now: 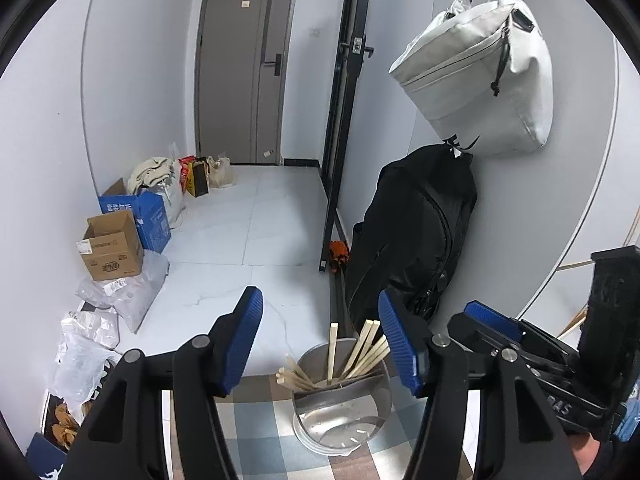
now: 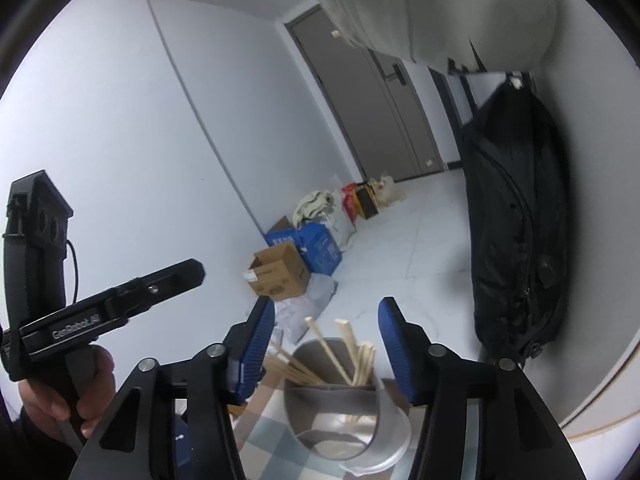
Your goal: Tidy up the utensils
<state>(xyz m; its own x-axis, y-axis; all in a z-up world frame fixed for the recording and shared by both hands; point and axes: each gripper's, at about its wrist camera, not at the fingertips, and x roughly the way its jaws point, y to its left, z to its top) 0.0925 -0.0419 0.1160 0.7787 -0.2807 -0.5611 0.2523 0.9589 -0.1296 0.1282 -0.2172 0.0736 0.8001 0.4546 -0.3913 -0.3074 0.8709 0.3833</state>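
A metal utensil holder (image 1: 340, 408) (image 2: 348, 412) stands on the checkered tablecloth (image 1: 264, 424), split by a divider. Several wooden chopsticks (image 1: 362, 354) (image 2: 340, 354) stand in its far compartment and lean outward; the near compartment looks empty. My left gripper (image 1: 320, 340) is open just above and short of the holder, nothing between its blue pads. My right gripper (image 2: 326, 346) is open too, its pads either side of the chopstick tops without touching them. The right gripper also shows at the right of the left wrist view (image 1: 520, 344). A person's hand (image 2: 60, 392) holds the left gripper's handle.
A black backpack (image 1: 412, 236) and a grey bag (image 1: 476, 76) hang on the wall right behind the holder. Cardboard and blue boxes (image 1: 116, 240) and plastic bags (image 1: 120, 296) lie on the white floor at left. A grey door (image 1: 244, 68) closes the far end.
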